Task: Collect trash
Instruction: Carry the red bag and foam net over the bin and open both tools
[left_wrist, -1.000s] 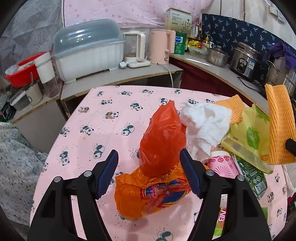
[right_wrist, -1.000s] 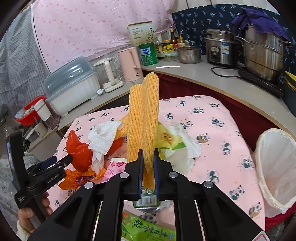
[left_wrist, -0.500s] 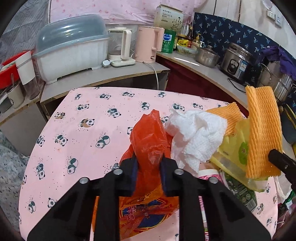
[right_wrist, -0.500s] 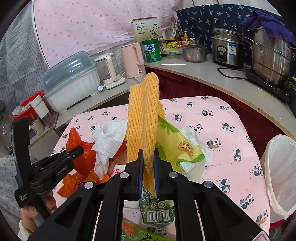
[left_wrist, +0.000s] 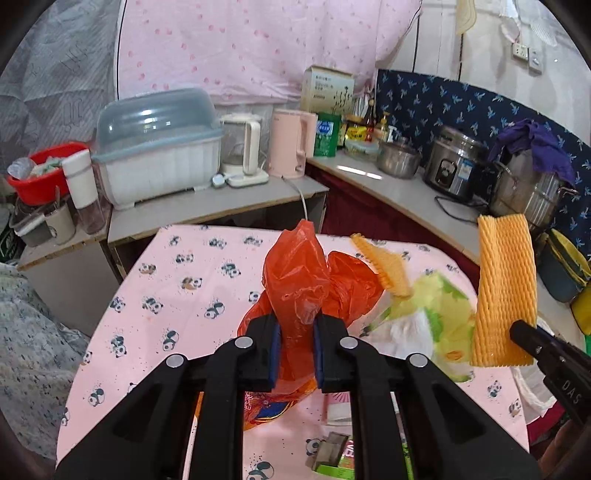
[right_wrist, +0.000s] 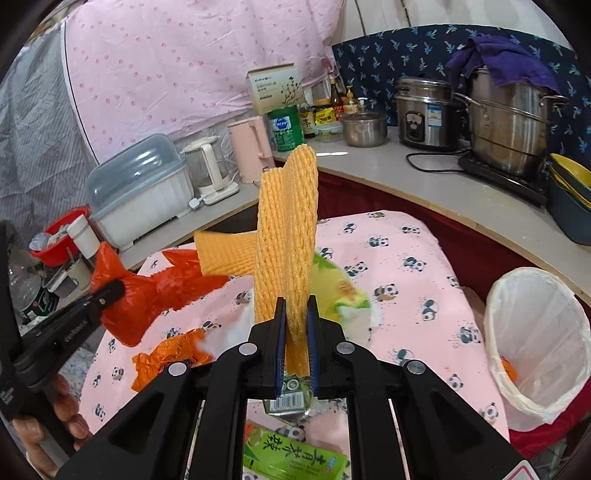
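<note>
My left gripper (left_wrist: 295, 345) is shut on a red plastic bag (left_wrist: 301, 280) and holds it above the pink panda tablecloth (left_wrist: 177, 295); the bag also shows in the right wrist view (right_wrist: 147, 291). My right gripper (right_wrist: 295, 339) is shut on an orange foam net sleeve (right_wrist: 286, 236), held upright; it also shows in the left wrist view (left_wrist: 504, 291). A bin with a white liner (right_wrist: 535, 339) stands at the table's right edge. On the table lie a second orange foam net (left_wrist: 388, 266), a yellow-green bag (left_wrist: 436, 306), white tissue (left_wrist: 410, 328) and an orange wrapper (right_wrist: 173, 354).
Green packets (right_wrist: 291, 458) lie at the table's near edge. A counter behind holds a dish box (left_wrist: 159, 147), kettles (left_wrist: 291, 144), a rice cooker (left_wrist: 454, 166) and steel pots (right_wrist: 513, 125). A red basin (left_wrist: 40, 173) sits at the left.
My left gripper closed on the red bag and lifted it off the table; the white tissue fell away from it. My right gripper kept the foam net and rose a little.
</note>
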